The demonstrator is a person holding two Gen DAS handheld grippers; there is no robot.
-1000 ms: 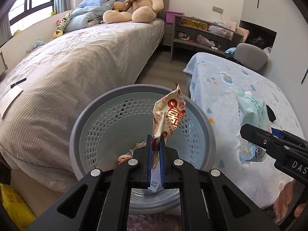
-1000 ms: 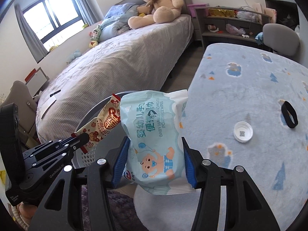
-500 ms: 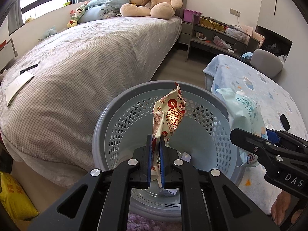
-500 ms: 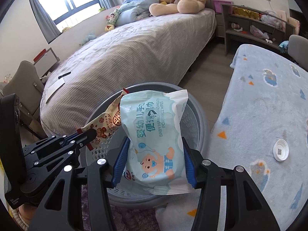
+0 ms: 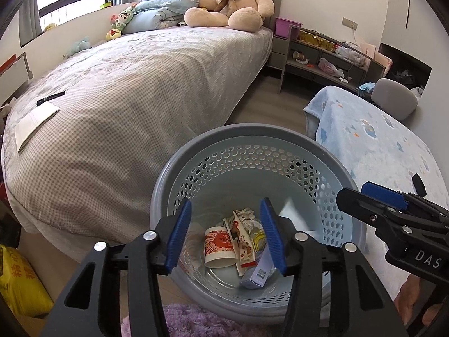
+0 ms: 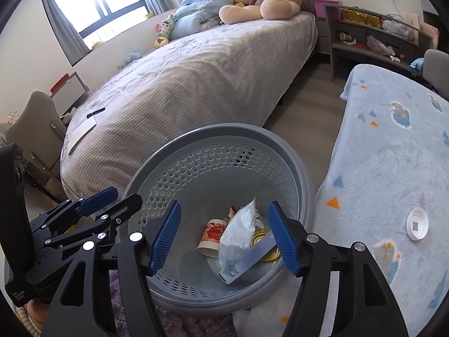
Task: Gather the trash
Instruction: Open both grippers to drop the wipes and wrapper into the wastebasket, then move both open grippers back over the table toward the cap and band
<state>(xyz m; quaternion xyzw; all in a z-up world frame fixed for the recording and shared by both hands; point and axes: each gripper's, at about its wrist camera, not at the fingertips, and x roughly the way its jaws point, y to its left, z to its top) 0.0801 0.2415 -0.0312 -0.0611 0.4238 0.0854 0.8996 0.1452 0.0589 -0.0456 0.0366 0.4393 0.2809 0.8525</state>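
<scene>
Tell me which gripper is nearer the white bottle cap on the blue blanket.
Right. The right gripper hangs over the grey basket, jaws opening and empty, with the white bottle cap just beyond its right side. The left gripper is on the basket's far side.

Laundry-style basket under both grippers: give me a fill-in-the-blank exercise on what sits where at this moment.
1. The paper cup lies on its side inside the grey ____.
2. The white bottle cap rests on the blue ____, outside the basket.
3. Nothing is between the pads of the left gripper or the right gripper; both pairs of jaws are ____.
4. The soft toy at the head of the bed is a ____ bear.

Missing words: basket; blanket; opening; teddy
</scene>
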